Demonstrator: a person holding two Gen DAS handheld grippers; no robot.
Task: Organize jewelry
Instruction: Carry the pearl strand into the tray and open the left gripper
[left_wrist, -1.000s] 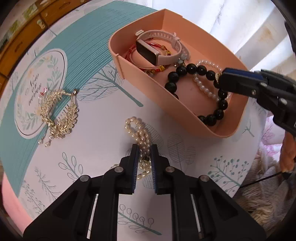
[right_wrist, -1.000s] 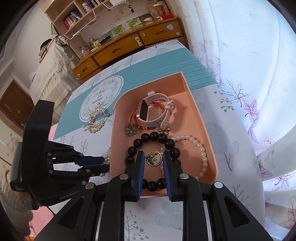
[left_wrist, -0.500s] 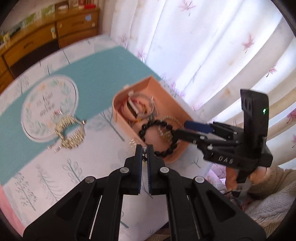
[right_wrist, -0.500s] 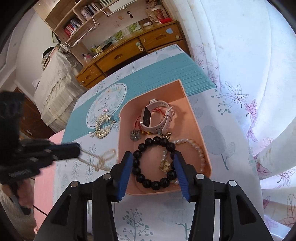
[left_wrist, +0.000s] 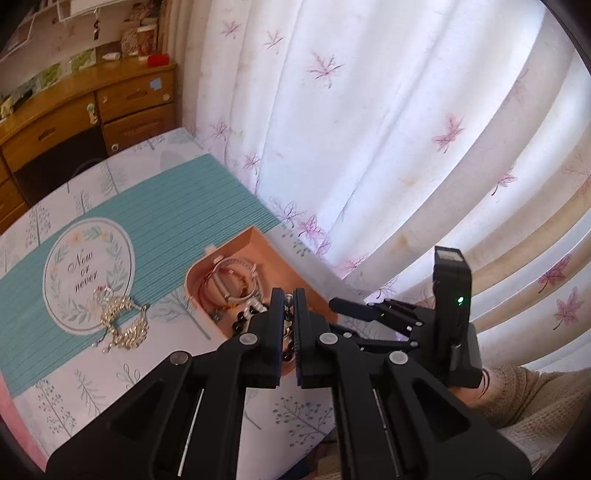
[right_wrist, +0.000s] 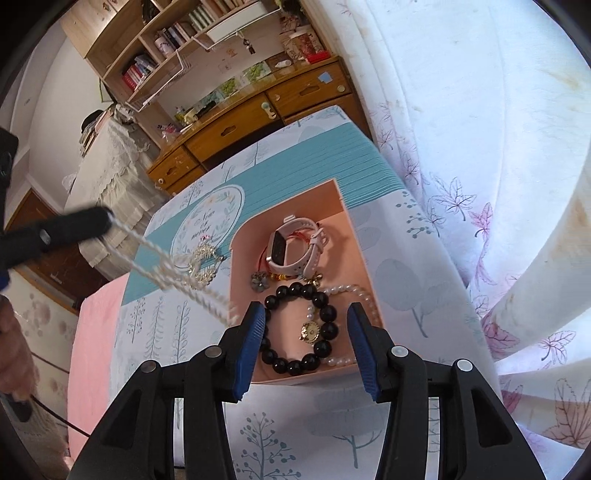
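Peach tray (right_wrist: 343, 221) holds watch, bracelets; left gripper (left_wrist: 289, 295) pinches pearl strand (right_wrist: 162, 262) (airborne); right gripper (right_wrist: 306, 314) spread, empty; gold bracelet (left_wrist: 125, 321) remains.

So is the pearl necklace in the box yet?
Not yet. The necklace hangs from the left gripper, dangling beside the box.
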